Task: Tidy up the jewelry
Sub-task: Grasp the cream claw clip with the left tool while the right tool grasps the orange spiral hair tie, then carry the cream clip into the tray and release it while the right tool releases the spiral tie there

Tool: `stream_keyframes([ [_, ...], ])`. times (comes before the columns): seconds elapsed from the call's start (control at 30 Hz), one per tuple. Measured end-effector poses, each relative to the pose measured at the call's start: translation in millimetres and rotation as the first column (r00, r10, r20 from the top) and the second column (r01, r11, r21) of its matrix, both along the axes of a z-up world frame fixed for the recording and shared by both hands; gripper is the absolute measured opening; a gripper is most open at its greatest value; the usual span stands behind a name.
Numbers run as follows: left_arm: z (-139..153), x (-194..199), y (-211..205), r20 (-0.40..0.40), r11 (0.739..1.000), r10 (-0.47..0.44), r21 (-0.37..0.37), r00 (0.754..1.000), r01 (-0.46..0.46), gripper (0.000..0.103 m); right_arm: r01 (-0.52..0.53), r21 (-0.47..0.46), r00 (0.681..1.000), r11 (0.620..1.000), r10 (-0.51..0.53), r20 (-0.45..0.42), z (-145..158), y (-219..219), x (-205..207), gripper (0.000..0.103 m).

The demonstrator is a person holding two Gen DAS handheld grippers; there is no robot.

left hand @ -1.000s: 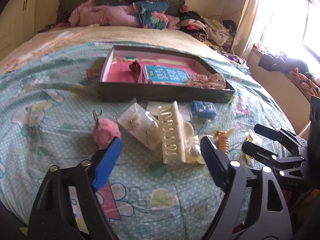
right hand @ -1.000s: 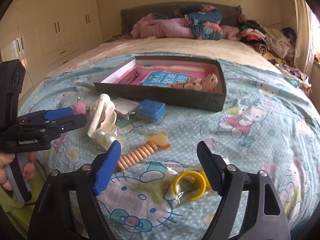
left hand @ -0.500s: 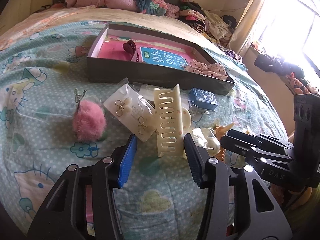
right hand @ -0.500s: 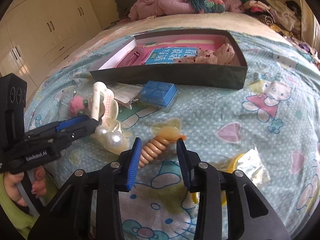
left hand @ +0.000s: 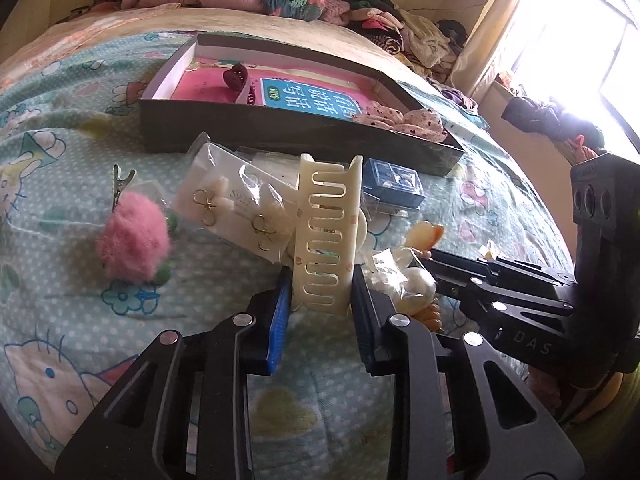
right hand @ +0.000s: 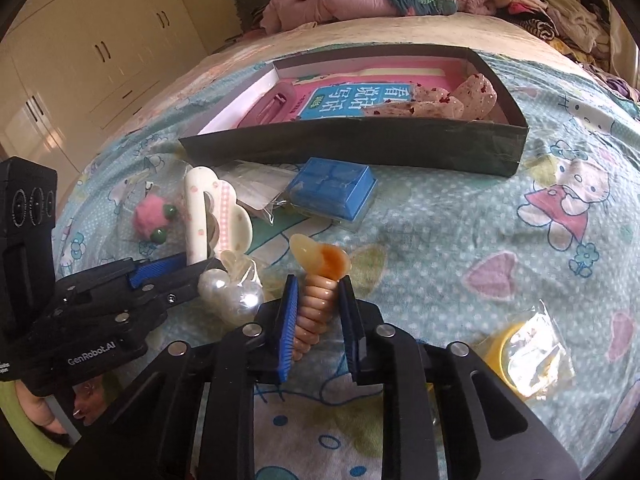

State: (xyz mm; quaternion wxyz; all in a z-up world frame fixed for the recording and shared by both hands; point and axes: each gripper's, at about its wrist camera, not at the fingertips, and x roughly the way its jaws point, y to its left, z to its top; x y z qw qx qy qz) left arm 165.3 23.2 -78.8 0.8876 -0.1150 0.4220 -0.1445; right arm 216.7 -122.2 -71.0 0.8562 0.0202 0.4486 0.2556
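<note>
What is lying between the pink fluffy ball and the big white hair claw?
A clear bag of gold bow earrings lies between the pink pompom and the cream claw clip, seen in the left wrist view.

Both tools are showing the same build. The left gripper (left hand: 318, 308) is filling the lower half of its own view with matte black, cut-out finger arms, round silver screw heads catching light, and ribbed blue pads (left hand: 280, 320) lining the fingertips. The right gripper (right hand: 318, 312) is looking identical, blue pads (right hand: 289, 328) glowing against black. At left in the right wrist view, white "GenRobot.AI" lettering is reading along a black body, three round recesses sitting on its block. Bottom left, bare skin of a hand (right hand: 38, 412) is peeking out.
</note>
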Motion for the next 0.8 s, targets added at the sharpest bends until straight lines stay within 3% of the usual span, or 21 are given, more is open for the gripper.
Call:
stream_keyframes([
  [0.43,22,-12,-1,0.074,1.0,0.0,0.011,0.997,0.0,0.02,0.054,0.072,0.997,0.996,-0.058,0.054,17,-34,-13,0.018],
  [0.8,42,-10,-10,0.138,0.999,-0.013,0.035,0.99,0.009,0.02,0.071,0.061,0.987,0.996,-0.079,0.141,38,-44,-23,0.018],
])
